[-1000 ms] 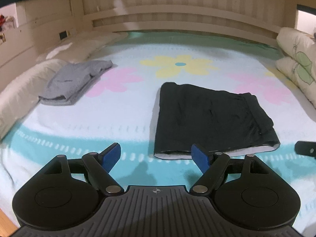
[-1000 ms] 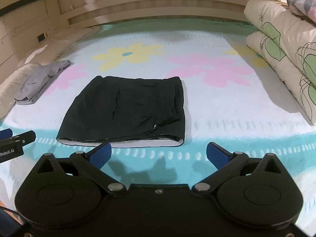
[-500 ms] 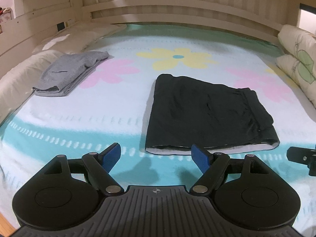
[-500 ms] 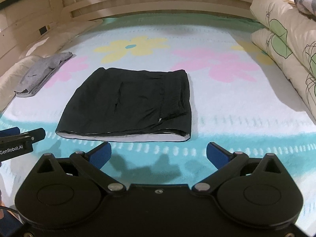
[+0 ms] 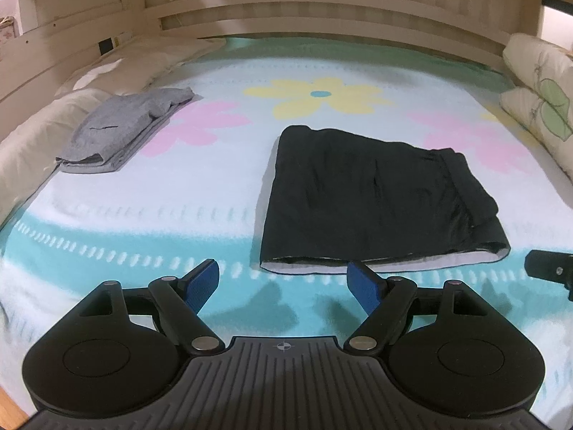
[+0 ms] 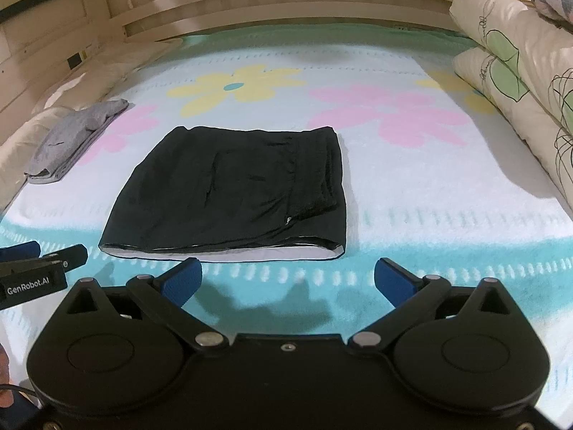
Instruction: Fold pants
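Bed blanket (image 6: 412,193), flowered, fills both views; serves as flat folding surface. Black pants (image 6: 236,193) at frame centre in right view, centre-right in left view, already a squared packet, pale lining along near edge; likely laid flat for another fold. Grey garment (image 5: 118,132) upper left, well apart, seemingly set aside. Left gripper (image 5: 284,285) and right gripper (image 6: 286,281) at bottom of frame, both spread wide, nothing held, short of near edge.

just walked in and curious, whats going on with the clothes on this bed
A person is folding pants on a flowered bed cover, with a claw in each hand. The black pants lie folded into a flat rectangle in the middle. The left claw and right claw both hover open just short of the near edge, holding nothing. A folded grey garment lies off to the left by the pillows.
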### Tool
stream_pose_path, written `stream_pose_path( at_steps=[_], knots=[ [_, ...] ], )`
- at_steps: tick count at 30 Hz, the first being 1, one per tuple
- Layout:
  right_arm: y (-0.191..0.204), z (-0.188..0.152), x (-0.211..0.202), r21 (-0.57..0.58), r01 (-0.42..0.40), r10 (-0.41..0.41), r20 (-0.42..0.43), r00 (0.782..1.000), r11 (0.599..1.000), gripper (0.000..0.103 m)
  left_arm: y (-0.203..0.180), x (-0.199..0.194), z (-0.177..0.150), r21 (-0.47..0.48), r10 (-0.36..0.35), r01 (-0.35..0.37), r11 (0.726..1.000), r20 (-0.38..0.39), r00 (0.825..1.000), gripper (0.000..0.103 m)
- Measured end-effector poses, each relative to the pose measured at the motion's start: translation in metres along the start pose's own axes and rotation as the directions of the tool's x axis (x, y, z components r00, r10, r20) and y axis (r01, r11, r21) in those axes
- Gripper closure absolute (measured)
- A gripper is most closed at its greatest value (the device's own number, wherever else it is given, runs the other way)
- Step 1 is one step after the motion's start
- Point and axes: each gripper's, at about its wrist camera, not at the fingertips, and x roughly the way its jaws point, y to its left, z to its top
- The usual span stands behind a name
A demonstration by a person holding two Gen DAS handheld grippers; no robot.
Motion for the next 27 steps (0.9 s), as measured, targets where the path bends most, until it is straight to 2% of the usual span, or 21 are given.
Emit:
stream_pose_path(
  at_steps=[27],
  knots=[
    [-0.0010, -0.0010, 0.0018, 0.008, 0.012, -0.012, -0.002, 1.000, 1.000, 0.001, -0.0028, 0.0001, -0.0022, 0.030, 0.006, -0.006, 1.000, -0.003, 1.000, 0.025]
  ],
)
